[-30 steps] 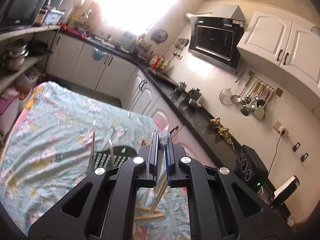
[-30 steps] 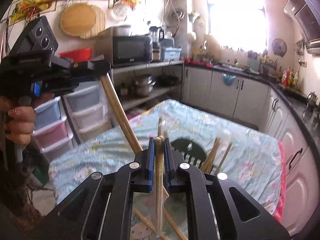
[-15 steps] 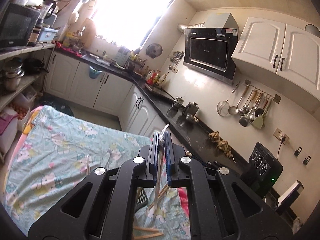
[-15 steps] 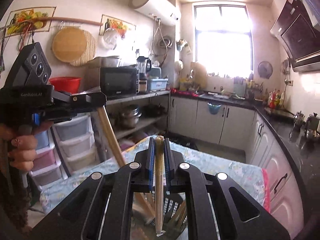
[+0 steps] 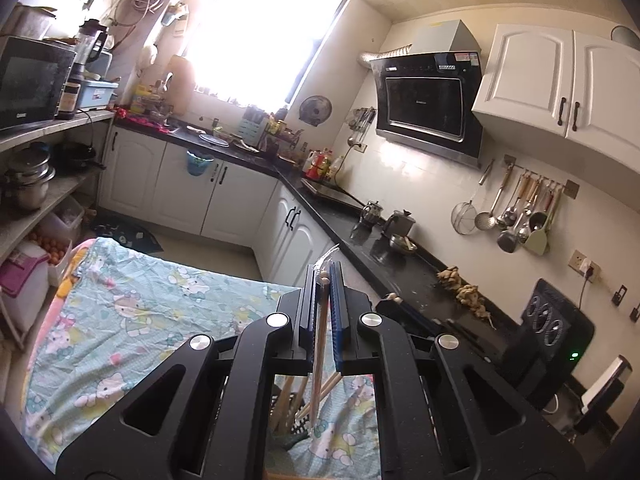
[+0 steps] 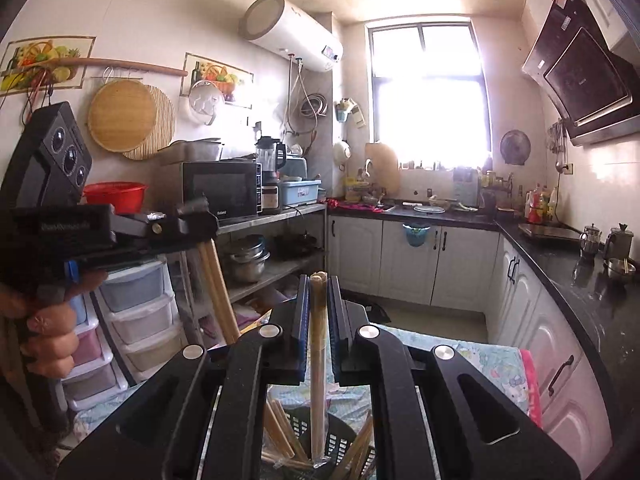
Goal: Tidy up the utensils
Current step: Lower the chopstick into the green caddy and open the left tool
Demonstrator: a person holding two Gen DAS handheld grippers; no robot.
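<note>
My left gripper [image 5: 323, 276] is shut on a plastic-wrapped pair of chopsticks [image 5: 319, 344], held upright over a dark slotted utensil basket [image 5: 294, 426] that holds several wooden chopsticks. My right gripper [image 6: 319, 280] is shut on another wrapped pair of chopsticks [image 6: 317, 364], upright, its lower end down in the same basket [image 6: 340, 440]. The left gripper [image 6: 200, 216] shows at the left of the right wrist view with chopsticks [image 6: 218, 296] hanging from it.
The basket stands on a table with a light-blue cartoon-print cloth [image 5: 132, 320]. A black counter [image 5: 400, 264] with kettles runs along the right. Shelves with pots [image 5: 28, 184] and plastic drawers [image 6: 132, 320] stand on the left.
Both grippers have tilted up and moved over the basket, so it has dropped to the bottom of both views. The chopsticks now stand upright in or above it.
</note>
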